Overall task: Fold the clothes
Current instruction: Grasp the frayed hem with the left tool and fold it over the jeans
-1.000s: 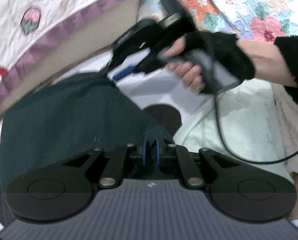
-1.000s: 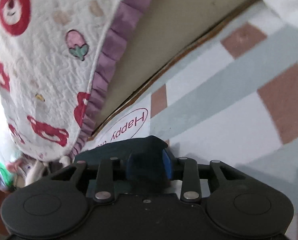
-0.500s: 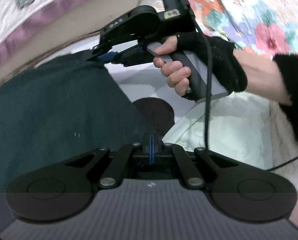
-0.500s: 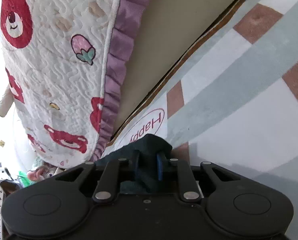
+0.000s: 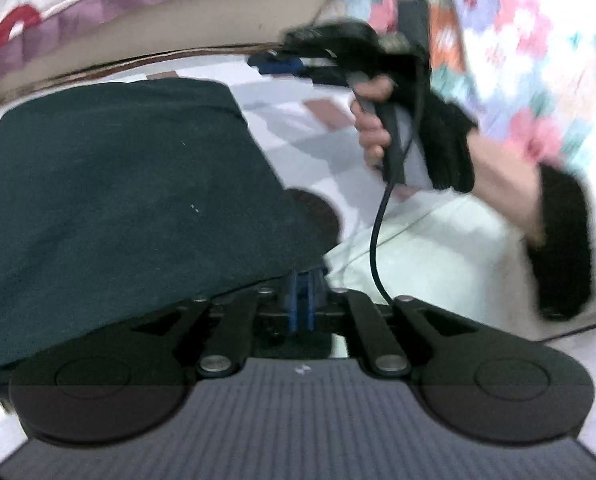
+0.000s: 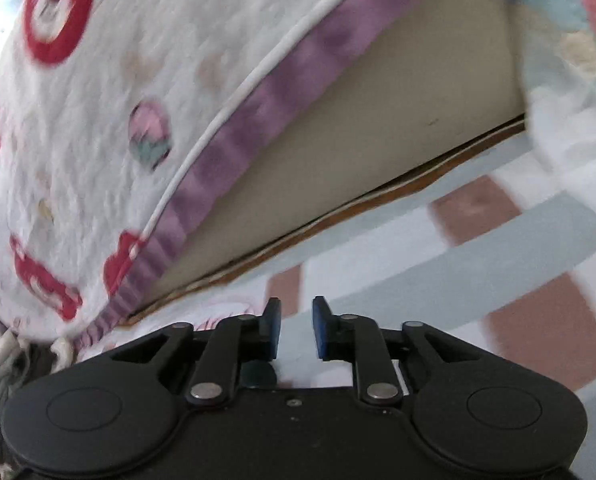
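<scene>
On the checked sheet (image 6: 478,248), left tongs (image 5: 302,300) pinch the dark garment (image 5: 129,200); right tongs (image 6: 295,330) gape, writing unreadable.

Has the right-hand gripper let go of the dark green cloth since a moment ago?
Yes. The right gripper is open with nothing between its pads, clear of the dark green garment, over the checked sheet.

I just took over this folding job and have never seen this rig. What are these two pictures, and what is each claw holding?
Each picture comes from a camera mounted on a hand-held claw, looking along its fingers. In the left view, the left claw is shut on the edge of a dark green garment lying on the checked sheet; a gloved hand holds the other tool. In the right view, the right claw is open and empty above the sheet, facing a quilted blanket.
</scene>
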The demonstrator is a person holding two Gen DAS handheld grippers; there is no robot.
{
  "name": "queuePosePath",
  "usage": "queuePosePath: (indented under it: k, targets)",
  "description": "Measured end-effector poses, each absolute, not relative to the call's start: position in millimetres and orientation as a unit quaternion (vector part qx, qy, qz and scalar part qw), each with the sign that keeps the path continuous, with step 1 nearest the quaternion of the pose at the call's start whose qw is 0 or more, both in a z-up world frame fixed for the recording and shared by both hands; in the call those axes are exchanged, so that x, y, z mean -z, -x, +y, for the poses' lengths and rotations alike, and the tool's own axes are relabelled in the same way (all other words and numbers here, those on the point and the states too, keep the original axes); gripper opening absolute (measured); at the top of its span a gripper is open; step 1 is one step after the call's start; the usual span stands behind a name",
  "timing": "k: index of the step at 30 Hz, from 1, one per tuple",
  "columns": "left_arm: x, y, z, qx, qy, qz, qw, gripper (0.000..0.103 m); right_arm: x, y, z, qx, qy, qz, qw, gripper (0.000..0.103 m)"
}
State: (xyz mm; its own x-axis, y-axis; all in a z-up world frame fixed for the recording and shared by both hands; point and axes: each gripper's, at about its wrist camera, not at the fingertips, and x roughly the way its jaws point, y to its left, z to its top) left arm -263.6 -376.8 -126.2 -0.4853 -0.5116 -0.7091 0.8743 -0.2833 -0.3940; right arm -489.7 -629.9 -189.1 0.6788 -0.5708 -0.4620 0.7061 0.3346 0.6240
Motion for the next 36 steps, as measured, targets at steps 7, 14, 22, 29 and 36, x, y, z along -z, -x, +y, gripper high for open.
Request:
queuePosePath:
  k: [7, 14, 22, 29, 36]
  targets:
    - [107, 141, -367, 0.678, -0.110, 0.443, 0.576, 0.044, 206, 507, -585, 0.333, -0.539, 0.079, 0.770, 0.054]
    - [170, 69, -360, 0.579, -0.018, 0.567, 0.586, 0.048, 221, 489, -535, 0.304, -0.557, 0.126, 0.763, 0.055]
    - [184, 83, -348, 0.543, -0.053, 0.572, 0.613, 0.077, 216, 453, -509, 0.254, -0.495, 0.207, 0.805, 0.068]
    - [176, 92, -312, 0.475, -0.021, 0.591, 0.652, 0.078, 196, 424, -490, 0.314, -0.442, 0.239, 0.806, 0.073]
    - [192, 98, -316, 0.493, -0.004, 0.561, 0.665, 0.066, 185, 427, -487, 0.344, -0.439, 0.219, 0.801, 0.050]
